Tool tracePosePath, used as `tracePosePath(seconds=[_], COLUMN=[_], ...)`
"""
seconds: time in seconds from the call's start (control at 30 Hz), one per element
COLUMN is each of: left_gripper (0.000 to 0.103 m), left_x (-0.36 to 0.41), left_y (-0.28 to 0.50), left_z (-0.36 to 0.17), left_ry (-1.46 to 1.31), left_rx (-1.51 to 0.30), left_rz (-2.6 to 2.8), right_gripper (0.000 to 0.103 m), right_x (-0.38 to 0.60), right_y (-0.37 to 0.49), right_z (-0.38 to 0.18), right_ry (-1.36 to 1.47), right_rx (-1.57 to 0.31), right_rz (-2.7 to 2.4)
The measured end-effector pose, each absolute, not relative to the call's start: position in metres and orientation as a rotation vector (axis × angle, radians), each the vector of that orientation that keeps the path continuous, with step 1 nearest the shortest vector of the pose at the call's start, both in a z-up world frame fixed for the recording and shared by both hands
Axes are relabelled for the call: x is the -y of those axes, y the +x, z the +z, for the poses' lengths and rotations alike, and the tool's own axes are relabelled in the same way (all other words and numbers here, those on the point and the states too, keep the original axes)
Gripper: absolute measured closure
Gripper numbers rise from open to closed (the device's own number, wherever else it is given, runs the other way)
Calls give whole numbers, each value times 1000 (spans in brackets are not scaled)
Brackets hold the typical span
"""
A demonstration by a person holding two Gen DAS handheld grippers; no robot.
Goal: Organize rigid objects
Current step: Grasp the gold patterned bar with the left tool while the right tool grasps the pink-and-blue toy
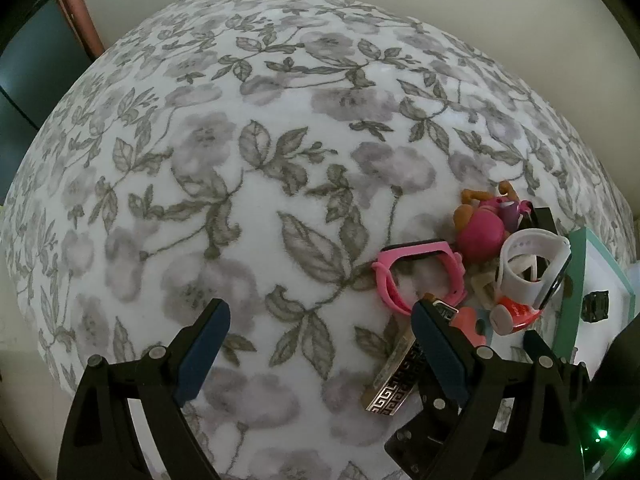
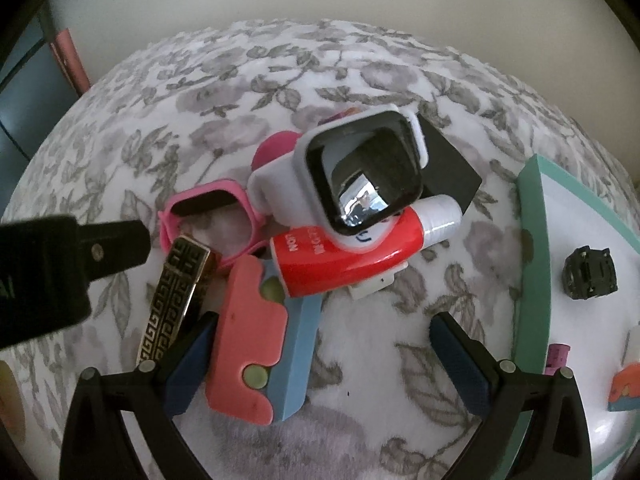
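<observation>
A heap of small things lies on the floral cloth: a white smartwatch [image 2: 360, 176] on a red tube [image 2: 344, 260], a pink watch [image 2: 208, 216], a gold patterned bar [image 2: 172, 300] and a pink-and-blue block [image 2: 256, 344]. My right gripper [image 2: 324, 324] is open over the heap. The block lies between its fingers, close against the left one and apart from the right one. My left gripper [image 1: 320, 308] is open over bare cloth, left of the pink watch [image 1: 420, 272] and the gold bar [image 1: 394, 384], which runs under its right finger. A pink toy figure [image 1: 480, 236] sits behind the white smartwatch [image 1: 532, 268].
A teal-rimmed tray [image 2: 532, 260] stands at the right with a black cube [image 2: 588, 272] and a few small pieces in it. A flat black square [image 2: 448, 168] lies behind the watch. The left gripper's finger [image 2: 60, 264] reaches in at the left edge. Bare cloth spreads left and far.
</observation>
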State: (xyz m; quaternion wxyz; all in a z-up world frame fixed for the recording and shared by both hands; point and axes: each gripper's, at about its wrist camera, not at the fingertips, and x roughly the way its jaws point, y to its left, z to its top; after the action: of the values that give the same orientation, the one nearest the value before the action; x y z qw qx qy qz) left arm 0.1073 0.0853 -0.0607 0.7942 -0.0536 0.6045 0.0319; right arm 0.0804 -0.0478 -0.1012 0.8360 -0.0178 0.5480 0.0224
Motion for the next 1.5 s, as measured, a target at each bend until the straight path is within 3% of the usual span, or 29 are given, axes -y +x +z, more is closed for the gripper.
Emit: tracePosePath(seconds=[0.07, 0.17, 0.43, 0.63, 1.0, 1.07, 1.13, 1.2, 1.23, 1.33, 1.5], left_gripper=[11, 11, 11, 11, 11, 20, 36, 46, 57, 74, 82], left_x=[-86, -85, -80, -77, -57, -51, -45, -39, -37, -32, -34], left_y=[107, 107, 106, 105, 101, 99, 97, 95, 94, 93, 84], left_z=[-61, -60, -63, -65, -72, -74, -77, -79, -81, -84, -80], left_ry=[-119, -123, -160, -203, -157, -134, -112, -99, -98, -84, -139], left_rx=[-1301, -1300, -1314, -1326, -1354, -1364, -1372, -1382, -1388, -1392, -1390], left_rz=[64, 58, 5, -35, -81, -93, -104, -118, -128, -126, -159], right_gripper=[1, 11, 46, 58, 57, 58, 57, 57, 57, 57, 58], right_x=[50, 50, 53, 57, 86, 89, 91, 92, 93, 94, 99], right_y=[79, 74, 66, 60, 50, 48, 46, 44, 43, 42, 38], right_z=[-100, -95, -85, -83, -81, -81, -80, -80, -79, -79, -77], right_ry=[-28, -32, 41, 61, 138, 147, 149, 153, 154, 158, 175], right_rx=[-1150, -1134, -1126, -1132, -1172, -1180, -1183, -1186, -1187, -1192, -1196], right_rz=[53, 75, 173, 194, 148, 145, 138, 131, 128, 120, 108])
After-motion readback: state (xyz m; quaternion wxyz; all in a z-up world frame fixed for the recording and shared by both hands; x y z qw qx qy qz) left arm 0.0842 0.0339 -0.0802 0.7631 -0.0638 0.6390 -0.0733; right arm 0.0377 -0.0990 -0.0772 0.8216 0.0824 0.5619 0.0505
